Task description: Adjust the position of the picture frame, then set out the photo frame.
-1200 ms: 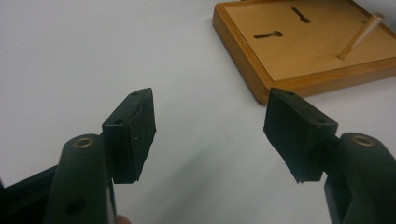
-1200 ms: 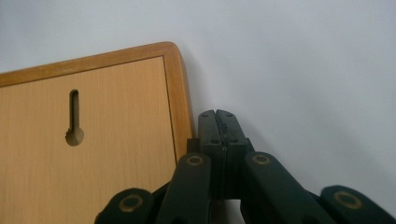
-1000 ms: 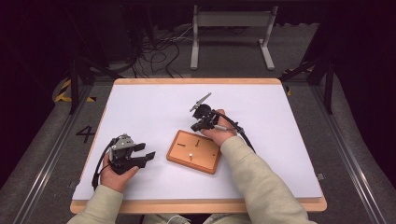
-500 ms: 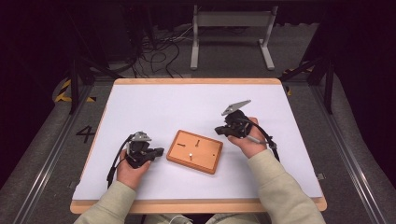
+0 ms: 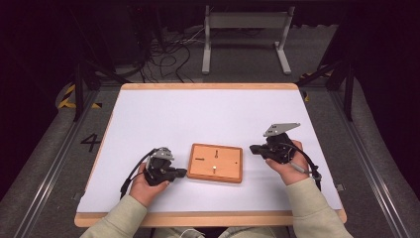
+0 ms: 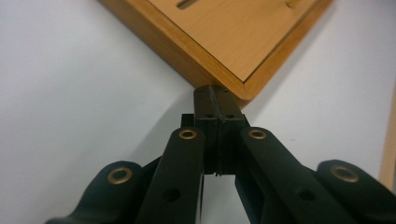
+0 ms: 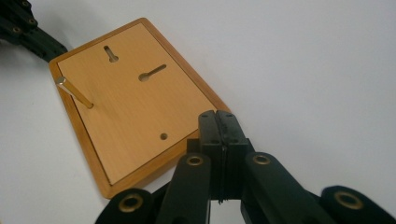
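Note:
A wooden board with two keyhole slots and a small hole lies flat on the white table. A brass peg stands upright in it. My left gripper is shut and empty at the board's left side; in the left gripper view its tips sit right at a corner of the board. My right gripper is shut and empty too, just off the board's right edge, and in its own view its tips lie beside the rim of the board.
The white tabletop has a wooden rim and open surface behind the board. Beyond the far edge stand a metal frame and loose cables on the floor. The left gripper's jaws show in the right gripper view.
The left gripper moved right up to the board's left side and its jaws closed. The right gripper swung from the board's far edge out to its right side.

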Demonstrator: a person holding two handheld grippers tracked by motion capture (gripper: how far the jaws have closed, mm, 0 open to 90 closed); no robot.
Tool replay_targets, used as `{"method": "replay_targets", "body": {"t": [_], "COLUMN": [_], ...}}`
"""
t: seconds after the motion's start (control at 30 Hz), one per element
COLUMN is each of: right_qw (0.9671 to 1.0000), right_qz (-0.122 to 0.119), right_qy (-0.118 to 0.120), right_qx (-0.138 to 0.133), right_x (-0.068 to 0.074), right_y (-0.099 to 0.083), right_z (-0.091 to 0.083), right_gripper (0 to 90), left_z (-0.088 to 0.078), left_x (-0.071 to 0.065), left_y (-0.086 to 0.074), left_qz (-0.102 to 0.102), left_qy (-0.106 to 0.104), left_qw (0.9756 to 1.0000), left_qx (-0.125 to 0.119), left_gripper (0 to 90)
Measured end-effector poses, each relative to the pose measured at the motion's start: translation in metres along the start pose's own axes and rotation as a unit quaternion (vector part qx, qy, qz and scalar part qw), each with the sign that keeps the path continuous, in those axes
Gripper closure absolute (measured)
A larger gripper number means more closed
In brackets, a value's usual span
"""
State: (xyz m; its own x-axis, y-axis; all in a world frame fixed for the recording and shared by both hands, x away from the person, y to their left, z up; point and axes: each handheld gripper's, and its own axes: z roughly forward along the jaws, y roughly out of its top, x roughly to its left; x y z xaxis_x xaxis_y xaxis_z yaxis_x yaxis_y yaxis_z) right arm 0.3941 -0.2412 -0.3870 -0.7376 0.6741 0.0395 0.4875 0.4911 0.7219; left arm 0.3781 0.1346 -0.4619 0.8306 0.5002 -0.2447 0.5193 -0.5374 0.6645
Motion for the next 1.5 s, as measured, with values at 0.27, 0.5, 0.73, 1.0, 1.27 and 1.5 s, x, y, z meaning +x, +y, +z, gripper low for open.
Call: {"method": "replay_targets", "body": {"t": [0.27,0.5,0.73,1.0,1.27,1.5], "right_qw": [0.9999,0.9998,0.9992,0.9991,0.9992,0.9992], "right_qz": [0.009,0.016,0.015,0.010,0.019,0.032], "right_qy": [-0.006,-0.013,-0.035,-0.040,-0.033,-0.024], "right_qx": [0.009,-0.004,-0.014,-0.013,-0.009,-0.002], "right_x": [-0.002,-0.007,-0.013,-0.013,-0.015,-0.015], "right_y": [-0.022,-0.039,-0.048,-0.047,-0.048,-0.048], "right_z": [-0.013,-0.028,-0.040,-0.038,-0.039,-0.041], "right_gripper": [90.0,89.4,77.9,67.9,68.4,70.4], "left_z": [0.012,0.003,-0.019,-0.031,-0.033,-0.020], "left_x": [-0.011,-0.011,-0.011,-0.020,-0.035,-0.047], "left_y": [0.007,0.008,0.015,0.026,0.045,0.062], "left_qz": [0.015,0.012,0.027,0.057,0.075,0.093], "left_qy": [-0.021,0.001,0.028,0.032,0.025,0.007], "left_qw": [0.9997,0.9998,0.9976,0.9957,0.9935,0.9924], "left_qx": [0.002,-0.015,-0.057,-0.066,-0.082,-0.080], "left_gripper": [89.7,78.5,67.5,56.7,58.4,56.5]}}
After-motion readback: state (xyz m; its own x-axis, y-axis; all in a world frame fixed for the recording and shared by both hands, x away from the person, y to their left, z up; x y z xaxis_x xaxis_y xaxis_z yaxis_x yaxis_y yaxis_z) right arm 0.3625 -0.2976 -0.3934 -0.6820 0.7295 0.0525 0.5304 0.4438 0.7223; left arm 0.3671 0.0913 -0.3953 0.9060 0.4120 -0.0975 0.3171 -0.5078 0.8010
